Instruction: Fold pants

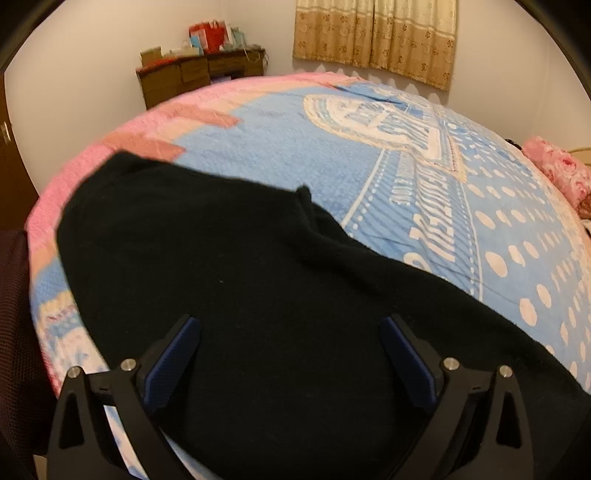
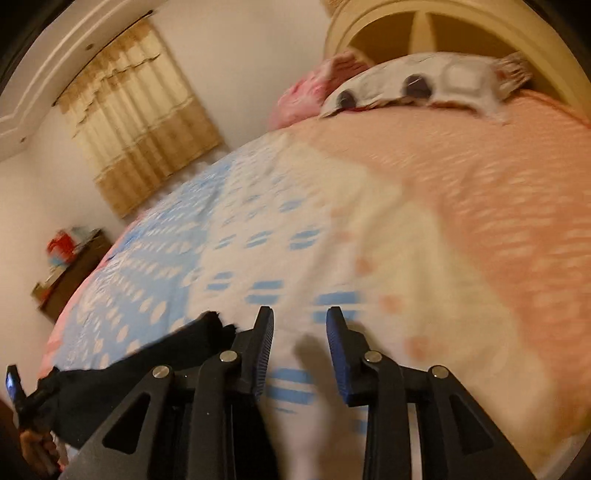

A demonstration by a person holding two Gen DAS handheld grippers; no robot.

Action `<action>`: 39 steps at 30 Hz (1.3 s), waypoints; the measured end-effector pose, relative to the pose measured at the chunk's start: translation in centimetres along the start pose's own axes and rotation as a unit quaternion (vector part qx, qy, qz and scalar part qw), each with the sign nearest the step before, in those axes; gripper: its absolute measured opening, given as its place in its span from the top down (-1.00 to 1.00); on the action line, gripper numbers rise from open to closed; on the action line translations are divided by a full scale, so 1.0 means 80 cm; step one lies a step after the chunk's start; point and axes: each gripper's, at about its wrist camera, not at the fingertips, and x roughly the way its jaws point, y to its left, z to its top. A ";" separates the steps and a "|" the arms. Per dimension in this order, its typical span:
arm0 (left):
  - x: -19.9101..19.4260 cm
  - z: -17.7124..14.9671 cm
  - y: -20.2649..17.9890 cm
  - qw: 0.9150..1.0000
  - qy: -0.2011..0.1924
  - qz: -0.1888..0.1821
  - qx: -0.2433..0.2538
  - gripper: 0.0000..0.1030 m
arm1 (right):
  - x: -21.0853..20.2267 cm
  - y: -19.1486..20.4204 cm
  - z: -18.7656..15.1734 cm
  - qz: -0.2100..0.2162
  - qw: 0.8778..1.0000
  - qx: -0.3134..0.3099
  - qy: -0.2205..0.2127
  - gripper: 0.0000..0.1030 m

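Observation:
Black pants (image 1: 229, 266) lie spread on a blue, pink and white patterned bedspread (image 1: 332, 155). My left gripper (image 1: 291, 325) is open, its blue-padded fingers wide apart just above the near part of the pants. In the right wrist view, my right gripper (image 2: 300, 314) is open and empty above bare bedspread (image 2: 369, 221). An end of the pants (image 2: 155, 358) lies at its lower left. The left gripper's tip (image 2: 13, 384) shows at the far left edge, touching that dark cloth.
A wooden dresser (image 1: 199, 74) with boxes stands in the far corner. Beige curtains (image 1: 376, 33) hang on the back wall. Pillows (image 2: 424, 85) and a cream headboard (image 2: 443, 22) are at the bed's head. A pink floral pillow (image 1: 561, 170) lies right.

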 end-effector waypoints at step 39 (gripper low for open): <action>-0.019 -0.022 -0.058 0.991 -0.001 -0.025 0.129 -1.00 | -0.030 -0.001 -0.059 0.000 0.986 -0.085 0.144 0.92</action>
